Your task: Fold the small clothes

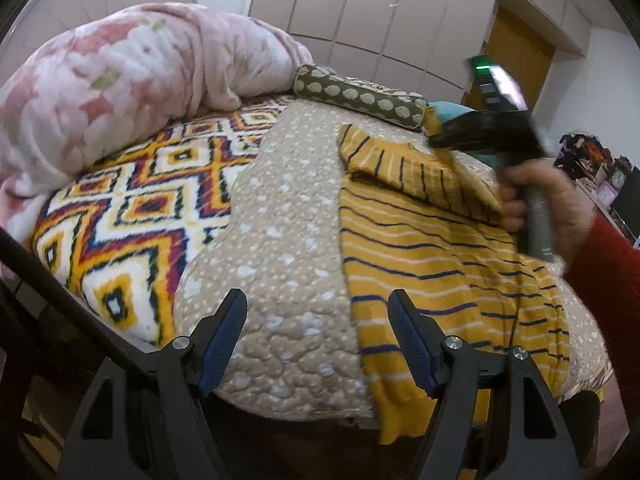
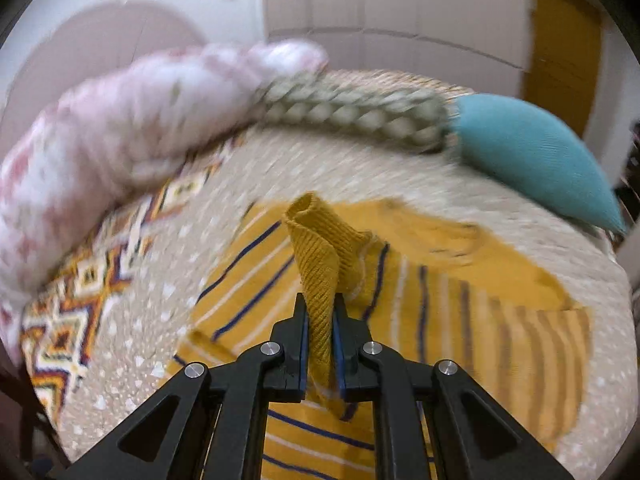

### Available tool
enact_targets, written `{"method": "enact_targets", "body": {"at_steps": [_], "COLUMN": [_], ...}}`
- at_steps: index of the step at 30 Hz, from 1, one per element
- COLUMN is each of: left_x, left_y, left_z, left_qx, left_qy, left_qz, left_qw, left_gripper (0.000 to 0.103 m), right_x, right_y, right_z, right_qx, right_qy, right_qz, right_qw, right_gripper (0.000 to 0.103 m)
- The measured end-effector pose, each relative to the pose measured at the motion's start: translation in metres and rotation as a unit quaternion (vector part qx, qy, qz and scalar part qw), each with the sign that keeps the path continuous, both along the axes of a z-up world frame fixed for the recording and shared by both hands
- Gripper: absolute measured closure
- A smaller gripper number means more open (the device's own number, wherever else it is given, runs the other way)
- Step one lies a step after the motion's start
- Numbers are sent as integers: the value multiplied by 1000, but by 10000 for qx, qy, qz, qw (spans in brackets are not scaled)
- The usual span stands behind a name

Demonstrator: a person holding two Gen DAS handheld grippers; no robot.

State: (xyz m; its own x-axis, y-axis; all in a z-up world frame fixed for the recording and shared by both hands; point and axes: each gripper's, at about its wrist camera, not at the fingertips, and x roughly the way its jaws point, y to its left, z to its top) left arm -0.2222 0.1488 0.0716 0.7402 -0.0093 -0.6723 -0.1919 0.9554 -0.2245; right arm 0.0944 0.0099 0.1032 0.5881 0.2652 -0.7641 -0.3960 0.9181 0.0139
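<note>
Mustard-yellow knit top w/ navy and white stripes [image 1: 420,240] spread on beige quilted bedcover [image 1: 280,220]. Right gripper [image 2: 320,312] clamped on its ribbed yellow cuff [image 2: 320,248], lifted. Left gripper [image 1: 318,308] apart, empty, over top's near left edge.

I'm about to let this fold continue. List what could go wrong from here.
1. The right hand-held gripper pinches only the ribbed cuff of the yellow striped top; a fast swing may pull it free.
2. The top's near edge overhangs the bed; dragging could slide it off.
3. The left hand-held gripper is open and pins nothing.
</note>
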Motion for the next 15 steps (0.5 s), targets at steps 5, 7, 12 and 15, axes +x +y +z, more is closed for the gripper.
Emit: {"method": "enact_targets", "body": {"at_steps": [5,7,12,15], "left_x": [-3,-3,-2,-1], "left_y": [10,12,11,6], "left_z": [-8,-11,-14,-13], "left_qx": [-65,-104,-172,-145], "left_qy": [46,67,76,75], "left_qz": [47,60,40,-11], "left_qw": [10000,9999,9998,9999], "left_gripper": [31,31,31,31], "right_x": [7,8,7,5], "right_y": [55,70,95,104], "right_z": [-49,-61,-71,-69], "right_qx": [-521,-791,-1469,-1687], "right_qy": [242,214,-36,-224], "right_qz": [310,375,424,472], "right_qw": [9979,9959,9882,9843], "right_gripper": [92,92,89,85]}}
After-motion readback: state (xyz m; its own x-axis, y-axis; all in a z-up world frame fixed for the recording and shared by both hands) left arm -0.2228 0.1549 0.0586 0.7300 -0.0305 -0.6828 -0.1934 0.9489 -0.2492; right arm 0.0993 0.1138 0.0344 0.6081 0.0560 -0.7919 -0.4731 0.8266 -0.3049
